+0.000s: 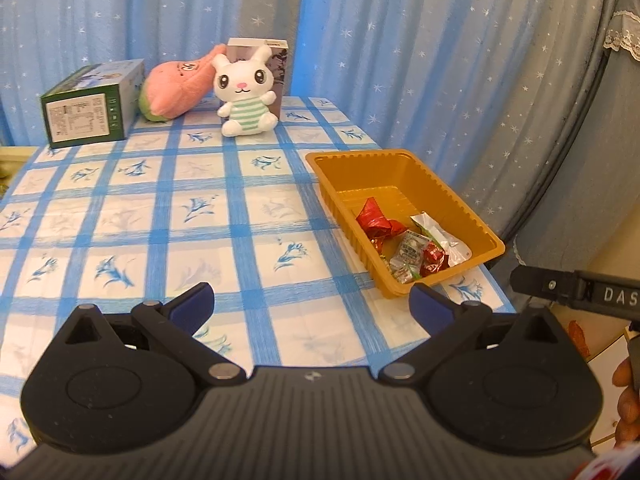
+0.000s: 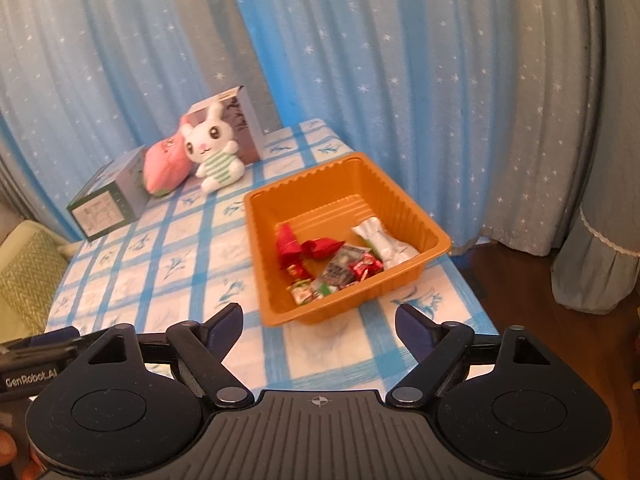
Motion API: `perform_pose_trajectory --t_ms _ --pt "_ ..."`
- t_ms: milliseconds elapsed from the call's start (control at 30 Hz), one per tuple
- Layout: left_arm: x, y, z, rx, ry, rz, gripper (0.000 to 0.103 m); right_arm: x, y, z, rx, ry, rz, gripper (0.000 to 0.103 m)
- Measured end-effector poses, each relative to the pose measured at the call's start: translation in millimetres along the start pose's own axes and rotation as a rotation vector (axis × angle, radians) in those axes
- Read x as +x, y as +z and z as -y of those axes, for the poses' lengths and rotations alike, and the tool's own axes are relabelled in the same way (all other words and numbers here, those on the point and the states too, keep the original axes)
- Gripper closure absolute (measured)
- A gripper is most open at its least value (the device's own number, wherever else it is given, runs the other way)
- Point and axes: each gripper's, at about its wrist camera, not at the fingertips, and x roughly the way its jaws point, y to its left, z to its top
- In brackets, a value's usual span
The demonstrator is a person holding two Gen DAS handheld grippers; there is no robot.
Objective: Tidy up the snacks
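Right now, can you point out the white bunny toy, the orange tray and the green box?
white bunny toy (image 1: 245, 92), left wrist view, on its face.
orange tray (image 2: 400, 194), right wrist view, on its far inner wall.
green box (image 1: 82, 114), left wrist view, on its label end.

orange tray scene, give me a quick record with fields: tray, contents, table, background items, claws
tray: orange tray, ribbed walls, near the table's right edge
contents: red wrapped snacks, silver packet, small green and red packets, all in the near half
table: blue checked tablecloth, no loose snacks seen on it
background items: white bunny plush, pink plush, green box, upright box behind the bunny
claws: left claw open, empty; right claw open, empty, both short of the tray
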Motion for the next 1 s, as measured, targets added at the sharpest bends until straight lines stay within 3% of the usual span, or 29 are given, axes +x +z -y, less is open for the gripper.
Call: perform_pose_trajectory --t_ms 467,1000 --pt "-42.2 -15.8 -9.7 -0.025 0.056 0.006 0.0 -31.2 -22.0 -29.3 -0.056 -0.008 -0.007 0.018" --pt "-58.8 -32.6 -5.9 -0.004 0.07 -0.019 0.0 -48.9 -39.9 -49.1 -0.121 -0.005 -0.045 0.018"
